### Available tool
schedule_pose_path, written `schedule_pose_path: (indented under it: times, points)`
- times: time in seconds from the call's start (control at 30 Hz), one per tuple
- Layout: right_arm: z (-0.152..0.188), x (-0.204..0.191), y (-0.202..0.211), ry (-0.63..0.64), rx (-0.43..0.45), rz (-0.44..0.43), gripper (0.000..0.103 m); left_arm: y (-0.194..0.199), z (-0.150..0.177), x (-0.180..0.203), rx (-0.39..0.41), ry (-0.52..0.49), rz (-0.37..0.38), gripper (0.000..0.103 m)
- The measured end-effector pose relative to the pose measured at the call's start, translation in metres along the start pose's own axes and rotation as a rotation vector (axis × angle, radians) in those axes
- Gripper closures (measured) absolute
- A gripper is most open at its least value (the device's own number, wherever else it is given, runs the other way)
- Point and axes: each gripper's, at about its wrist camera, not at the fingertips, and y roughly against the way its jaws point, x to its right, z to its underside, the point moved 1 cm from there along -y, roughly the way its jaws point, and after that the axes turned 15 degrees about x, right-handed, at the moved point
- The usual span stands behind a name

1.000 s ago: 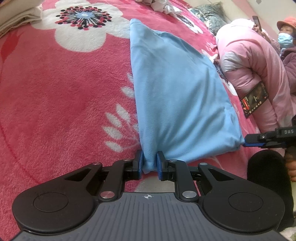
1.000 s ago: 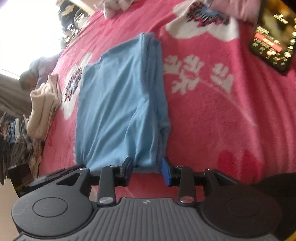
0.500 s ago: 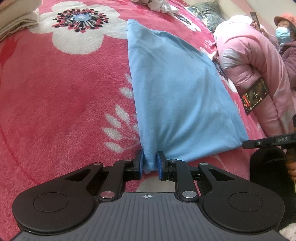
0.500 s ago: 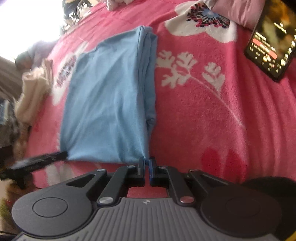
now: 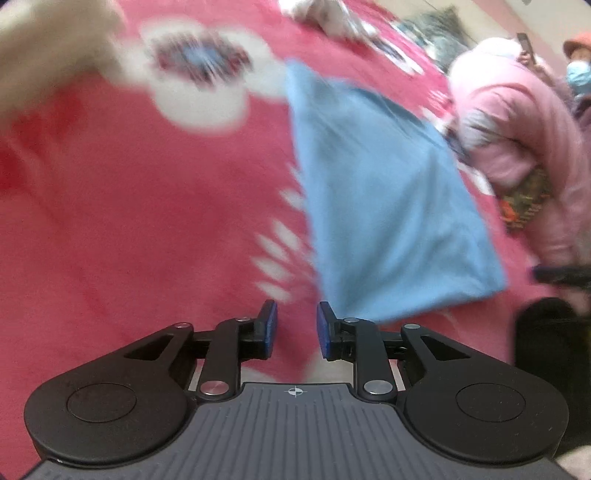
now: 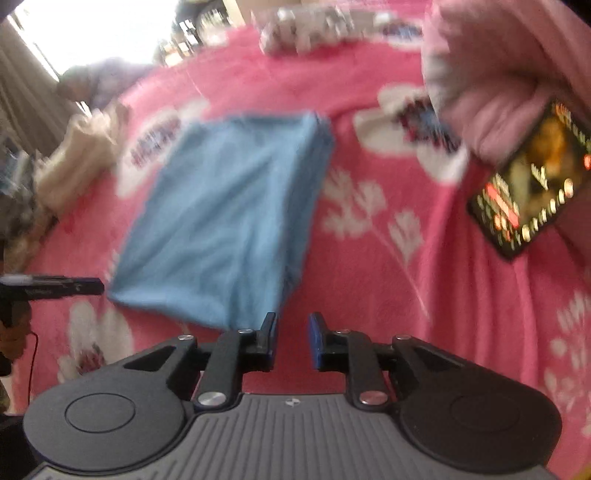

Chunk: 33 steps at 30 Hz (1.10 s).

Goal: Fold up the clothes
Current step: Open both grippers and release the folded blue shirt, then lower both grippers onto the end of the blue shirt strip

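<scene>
A folded light-blue garment [image 5: 384, 206] lies flat on a pink flowered blanket [image 5: 147, 229]. It also shows in the right wrist view [image 6: 229, 218]. My left gripper [image 5: 294, 326] is open and empty, just off the garment's near left corner. My right gripper [image 6: 291, 338] is open and empty, just off the near right corner. Each gripper's tip shows in the other's view: the right one [image 5: 554, 274] and the left one [image 6: 55, 287]. Both views are motion-blurred.
A person in a pink jacket [image 5: 517, 140] stands at the blanket's right side, holding a phone [image 6: 532, 192]. Folded cream clothes [image 6: 81, 155] lie at the left. A white crumpled heap [image 6: 310, 33] lies at the far end.
Both grippers have let go of the blue garment's near corners, opened and pulled back. The garment now lies flat on the blanket.
</scene>
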Motion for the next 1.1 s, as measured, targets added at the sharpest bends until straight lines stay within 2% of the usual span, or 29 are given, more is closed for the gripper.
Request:
schedule_pose_path:
  times: [0.1,0.17,0.2,0.3,0.33,0.37,0.47,0.53,0.67,0.77,0.83,0.87,0.93,0.97,1.03,1.1]
  points:
    - [-0.006,-0.022,-0.012,0.064,0.058,-0.055,0.085,0.005,-0.008,0.015,0.065,-0.049,0.033,0.080]
    - [-0.003,-0.035,-0.029,0.095,0.074,-0.081,0.086,-0.001,-0.008,0.031,0.078,-0.069,0.090,0.080]
    - [0.002,-0.038,-0.040,0.106,0.066,-0.082,0.086,-0.007,-0.002,0.040,0.072,-0.112,0.098,0.080]
    - [0.024,-0.037,-0.054,0.154,-0.035,-0.050,0.087,-0.026,0.019,0.061,0.029,-0.265,0.087,0.080]
    - [0.031,-0.033,-0.053,0.157,-0.070,-0.044,0.087,-0.032,0.030,0.059,-0.011,-0.317,0.059,0.079]
    - [0.038,-0.029,-0.052,0.160,-0.105,-0.037,0.090,-0.031,0.037,0.054,-0.006,-0.338,0.058,0.078]
    - [0.030,-0.021,-0.024,0.163,-0.070,-0.024,0.087,-0.015,0.026,0.041,-0.037,-0.297,0.056,0.077]
    - [0.010,-0.020,-0.009,0.158,0.008,-0.037,0.087,-0.005,0.013,0.041,-0.001,-0.306,0.044,0.077]
    - [-0.020,-0.038,-0.023,0.188,0.126,-0.099,0.087,-0.014,-0.012,0.055,0.059,-0.304,0.080,0.077]
    - [-0.016,-0.047,-0.060,0.240,0.110,-0.112,0.088,-0.047,-0.011,0.072,0.053,-0.291,0.106,0.076]
    - [-0.001,-0.037,-0.075,0.295,0.040,-0.041,0.089,-0.063,0.001,0.066,0.012,-0.315,0.064,0.076]
    - [0.006,-0.027,-0.075,0.292,0.015,-0.008,0.092,-0.060,0.004,0.060,0.023,-0.306,0.076,0.076]
    - [0.007,-0.001,-0.059,0.199,-0.018,0.019,0.090,-0.046,-0.001,0.049,0.007,-0.269,0.071,0.076]
    - [0.001,0.007,-0.051,0.176,-0.007,0.023,0.089,-0.039,-0.005,0.044,-0.006,-0.248,0.058,0.076]
    - [-0.016,0.019,-0.038,0.148,0.032,0.026,0.089,-0.030,-0.017,0.040,0.006,-0.235,0.088,0.075]
    - [-0.041,0.018,-0.043,0.130,0.095,0.003,0.089,-0.037,-0.033,0.046,0.031,-0.241,0.114,0.075]
